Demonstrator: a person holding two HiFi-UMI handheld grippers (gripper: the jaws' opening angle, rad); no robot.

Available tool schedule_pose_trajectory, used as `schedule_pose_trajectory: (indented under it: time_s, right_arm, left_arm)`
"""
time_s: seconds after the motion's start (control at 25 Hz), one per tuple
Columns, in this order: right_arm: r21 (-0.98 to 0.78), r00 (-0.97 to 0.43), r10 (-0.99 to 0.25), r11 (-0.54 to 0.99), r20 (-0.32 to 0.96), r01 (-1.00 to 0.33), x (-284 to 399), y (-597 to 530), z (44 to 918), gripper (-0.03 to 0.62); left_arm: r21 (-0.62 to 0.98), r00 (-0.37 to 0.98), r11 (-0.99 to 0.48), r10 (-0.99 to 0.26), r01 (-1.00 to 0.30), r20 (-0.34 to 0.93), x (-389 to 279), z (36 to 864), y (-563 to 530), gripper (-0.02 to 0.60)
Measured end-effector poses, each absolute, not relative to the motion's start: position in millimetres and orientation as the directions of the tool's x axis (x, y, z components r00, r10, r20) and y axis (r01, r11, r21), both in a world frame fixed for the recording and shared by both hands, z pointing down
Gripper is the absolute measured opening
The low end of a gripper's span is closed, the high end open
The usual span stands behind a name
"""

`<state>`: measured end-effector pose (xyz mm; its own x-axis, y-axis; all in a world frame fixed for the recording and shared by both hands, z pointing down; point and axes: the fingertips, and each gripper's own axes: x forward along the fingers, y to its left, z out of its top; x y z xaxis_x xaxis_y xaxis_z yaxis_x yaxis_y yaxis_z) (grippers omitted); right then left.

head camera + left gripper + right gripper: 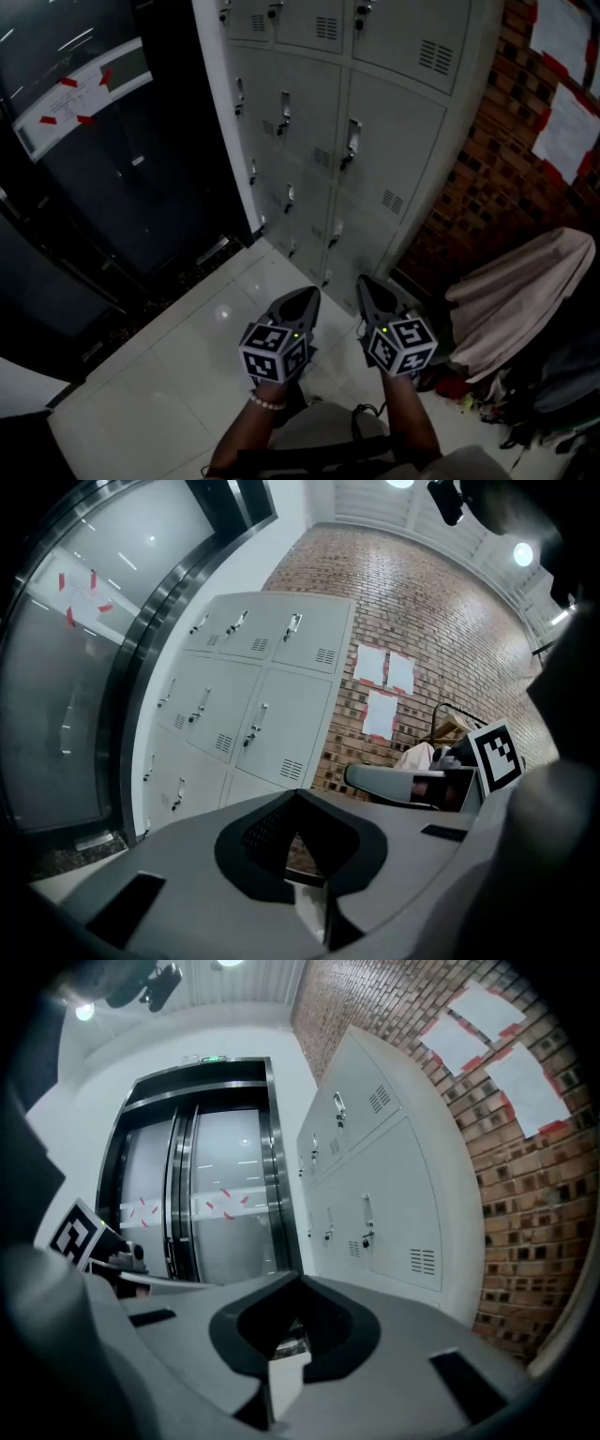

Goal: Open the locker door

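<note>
A bank of grey lockers (pixel 375 122) stands ahead of me in the head view, every door closed, each with a small latch handle (pixel 352 141). My left gripper (pixel 312 293) and right gripper (pixel 365 280) hang side by side low over the floor, well short of the lockers. Both point toward the bottom row and touch nothing. In the left gripper view the jaws of the left gripper (pixel 298 795) meet with nothing between them, with the lockers (pixel 272 696) beyond. The right gripper (pixel 300 1280) is likewise shut and empty, facing the lockers (pixel 375 1194).
Dark glass lift doors (pixel 94 169) stand left of the lockers. A brick wall (pixel 497 178) with taped papers (pixel 567 131) rises on the right. A cloth-covered heap (pixel 525 291) and bags lie at the right. Pale floor tiles (pixel 187 375) run up to the lockers.
</note>
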<state>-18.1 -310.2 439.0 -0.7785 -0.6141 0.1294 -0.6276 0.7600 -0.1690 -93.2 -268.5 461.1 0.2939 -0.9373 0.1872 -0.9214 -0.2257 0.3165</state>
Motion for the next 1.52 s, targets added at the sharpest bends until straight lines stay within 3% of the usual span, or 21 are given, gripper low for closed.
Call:
schedule_pose_trajectory:
  time_s: [0.56, 0.68, 0.88, 1.52]
  right_arm:
    - [-0.109, -0.685, -0.717, 0.677, 0.125, -0.728, -92.9, -458.5, 423.4, 0.029]
    - [-0.112, -0.643, -0.755, 0.633, 0.126, -0.766, -107.3, -498.2, 416.9, 0.106]
    - [-0.107, -0.572, -0.811, 0.562, 0.122, -0.820, -127.9, -559.7, 409.1, 0.176]
    - [-0.057, -0.355, -0.928, 0.351, 0.111, -0.935, -153.9, -681.4, 399.4, 0.195]
  left_arm:
    - [0.321, 0.385, -0.316, -0.905, -0.893, 0.180, -172.8, 454.2, -412.3, -0.008]
    - [0.322, 0.419, -0.349, -0.890, -0.880, 0.182, -189.7, 449.3, -444.3, -0.008]
    - [0.318, 0.462, -0.394, -0.870, -0.862, 0.173, -215.9, 442.2, -494.5, -0.008]
    - [0.324, 0.578, -0.507, -0.796, -0.798, 0.179, -250.0, 447.2, -589.9, -0.008]
